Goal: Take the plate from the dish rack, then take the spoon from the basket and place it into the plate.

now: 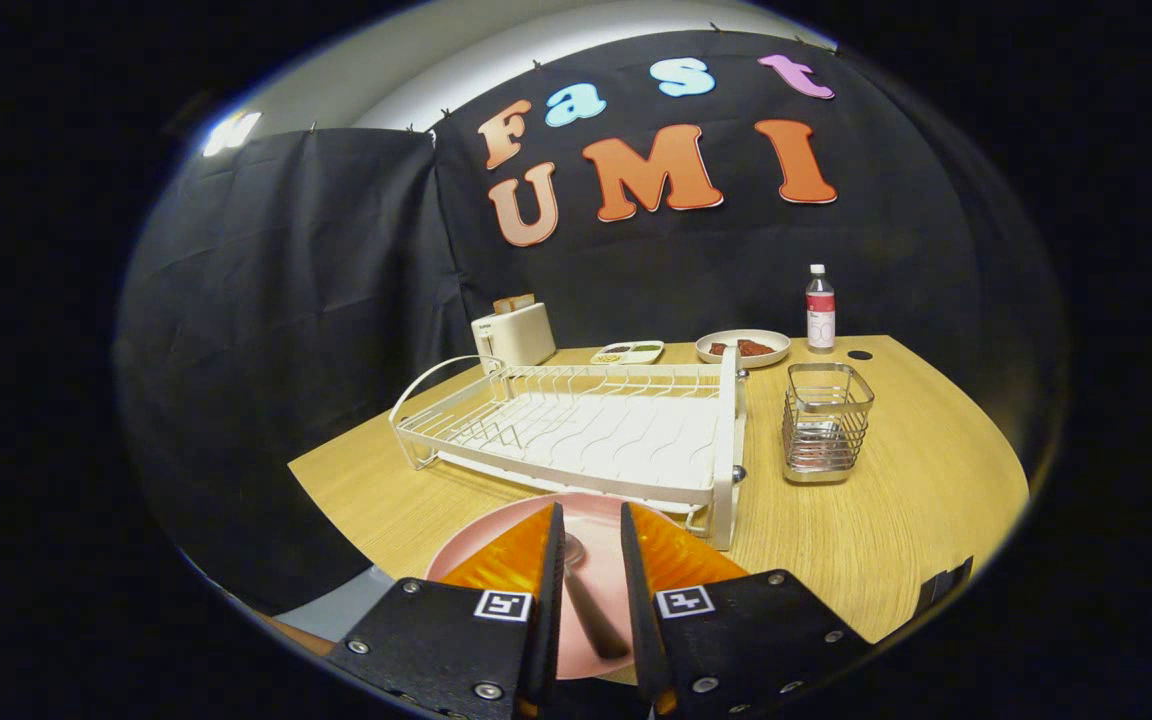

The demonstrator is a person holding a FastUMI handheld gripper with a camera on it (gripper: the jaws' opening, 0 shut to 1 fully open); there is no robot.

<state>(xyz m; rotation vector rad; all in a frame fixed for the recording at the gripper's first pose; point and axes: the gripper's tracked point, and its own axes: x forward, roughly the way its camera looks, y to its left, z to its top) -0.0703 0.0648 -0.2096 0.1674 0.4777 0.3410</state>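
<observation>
A pink plate (504, 527) lies flat on the wooden table (896, 520), just in front of the white dish rack (576, 430), whose slots hold nothing. A metal spoon (591, 600) rests in the plate, bowl end pointing away, its handle running back at a slant between my fingers. My gripper (591, 512) hovers over the plate with its fingers apart. There is a gap on either side of the spoon, so neither finger presses on it. The wire basket (826, 422) stands to the right of the rack, beyond the fingers.
Along the back of the table stand a white toaster (514, 333), a small divided dish (628, 352), a plate with food (742, 346) and a bottle (820, 310). The table's near-left edge runs close to the pink plate. Bare wood lies to the right of the plate.
</observation>
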